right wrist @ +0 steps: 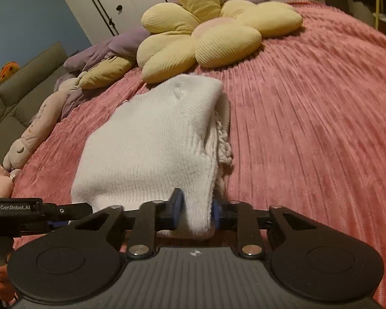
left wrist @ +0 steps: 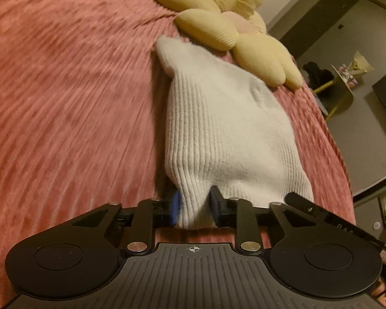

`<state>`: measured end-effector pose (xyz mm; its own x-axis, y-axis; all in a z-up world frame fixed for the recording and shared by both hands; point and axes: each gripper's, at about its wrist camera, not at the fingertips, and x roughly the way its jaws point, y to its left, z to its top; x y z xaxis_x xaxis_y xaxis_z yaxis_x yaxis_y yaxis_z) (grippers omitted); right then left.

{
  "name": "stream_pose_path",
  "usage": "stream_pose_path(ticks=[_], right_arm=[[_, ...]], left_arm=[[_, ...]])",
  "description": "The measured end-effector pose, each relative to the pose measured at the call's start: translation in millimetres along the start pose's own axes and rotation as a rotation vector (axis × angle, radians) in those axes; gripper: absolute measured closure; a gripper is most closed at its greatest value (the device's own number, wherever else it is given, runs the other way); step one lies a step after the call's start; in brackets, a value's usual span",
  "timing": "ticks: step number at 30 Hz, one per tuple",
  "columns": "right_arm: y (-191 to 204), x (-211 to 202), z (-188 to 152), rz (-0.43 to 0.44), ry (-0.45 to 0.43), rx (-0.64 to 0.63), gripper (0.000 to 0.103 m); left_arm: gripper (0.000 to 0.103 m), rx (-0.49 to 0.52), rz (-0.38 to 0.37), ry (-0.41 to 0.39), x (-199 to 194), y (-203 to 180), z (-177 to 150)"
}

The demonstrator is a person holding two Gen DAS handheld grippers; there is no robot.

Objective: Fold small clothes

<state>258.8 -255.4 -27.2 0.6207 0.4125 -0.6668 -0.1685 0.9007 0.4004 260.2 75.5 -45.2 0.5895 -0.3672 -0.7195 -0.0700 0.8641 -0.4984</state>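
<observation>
A white ribbed knit garment (left wrist: 226,128) lies folded on the pink ribbed bedspread (left wrist: 64,97). My left gripper (left wrist: 194,207) is shut on its near edge, with knit bunched between the blue pads. In the right wrist view the same garment (right wrist: 151,144) shows a fringed layer under its right side. My right gripper (right wrist: 196,208) is shut on its near right corner. The left gripper's body (right wrist: 25,209) shows at the left edge of the right wrist view, close beside the right one.
A yellow flower-shaped cushion (right wrist: 208,33) lies just beyond the garment, also in the left wrist view (left wrist: 231,25). Purple and pink plush toys (right wrist: 72,82) lie along the bed's left side by a grey sofa (right wrist: 20,85). The bed edge (left wrist: 342,159) drops off at right.
</observation>
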Motion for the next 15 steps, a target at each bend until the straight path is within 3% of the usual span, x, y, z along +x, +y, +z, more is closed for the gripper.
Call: stream_pose_path(ticks=[4,7,9,12,15], right_arm=[[-4,-14,5,0.043,-0.041,0.066,0.089],[-7,-9,4,-0.094,-0.02,0.034,0.088],[-8,-9,4,-0.135,0.003,0.037,0.074],[12,-24,7,-0.14,-0.089,-0.055,0.071],[43,-18,13,-0.116,-0.115,-0.194,0.071]], left_arm=[[0.082,-0.007,-0.023,-0.007,-11,1,-3],[0.08,0.028,0.077,0.023,-8,3,-9],[0.076,0.029,0.083,0.017,-14,2,-9],[0.074,0.061,0.126,-0.062,-30,-10,-1],[0.055,0.105,0.145,-0.106,-30,-26,13]])
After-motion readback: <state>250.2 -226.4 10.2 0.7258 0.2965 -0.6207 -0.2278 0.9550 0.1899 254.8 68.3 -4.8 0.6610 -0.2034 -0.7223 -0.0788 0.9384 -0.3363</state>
